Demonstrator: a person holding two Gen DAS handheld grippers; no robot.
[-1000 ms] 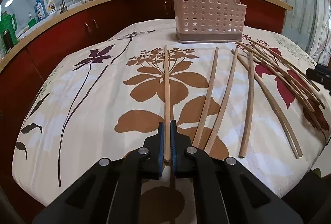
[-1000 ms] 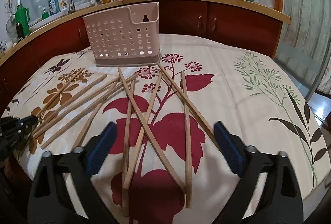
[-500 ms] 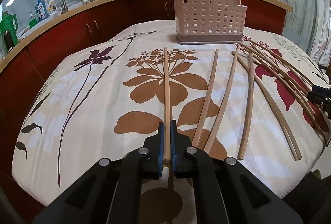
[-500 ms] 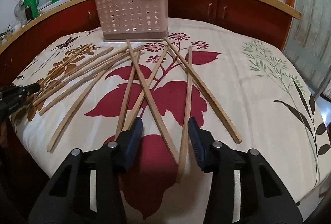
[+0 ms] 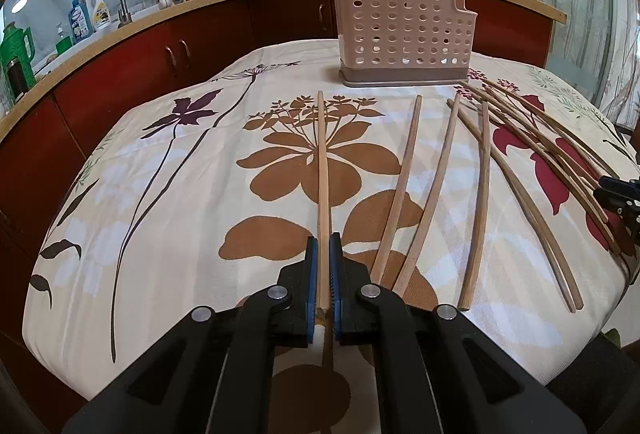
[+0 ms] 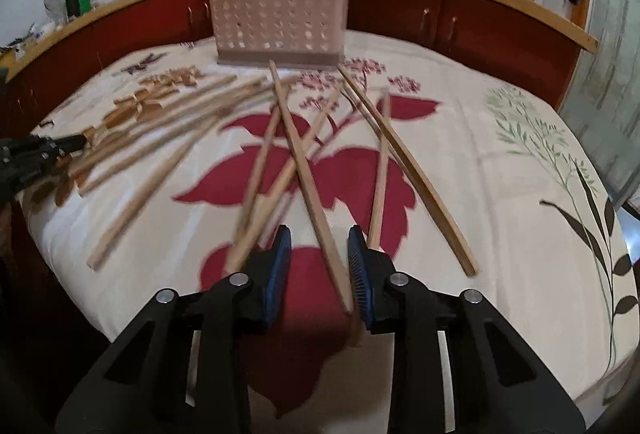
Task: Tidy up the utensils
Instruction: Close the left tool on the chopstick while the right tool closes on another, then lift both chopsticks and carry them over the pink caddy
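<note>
Several long wooden chopsticks lie spread on a floral tablecloth. My left gripper (image 5: pixel 324 246) is shut on the near end of one chopstick (image 5: pixel 323 161), which points toward a pink perforated utensil holder (image 5: pixel 404 33). My right gripper (image 6: pixel 318 238) is open, with its jaws on either side of the near end of a chopstick (image 6: pixel 308 177) that crosses others. The holder (image 6: pixel 280 17) stands at the far end of the table in the right wrist view. Each gripper shows at the edge of the other's view.
More chopsticks (image 5: pixel 482 193) lie to the right of my left gripper and a fan of them (image 6: pixel 160 137) to the left of my right one. The table's front edge is close under both grippers. A red-cabinet kitchen counter (image 5: pixel 160 45) with sink and cookware runs behind.
My right gripper has moved forward and down over the crossing chopstick, and its jaws have narrowed from wide open. My left gripper has stayed shut on its chopstick.
</note>
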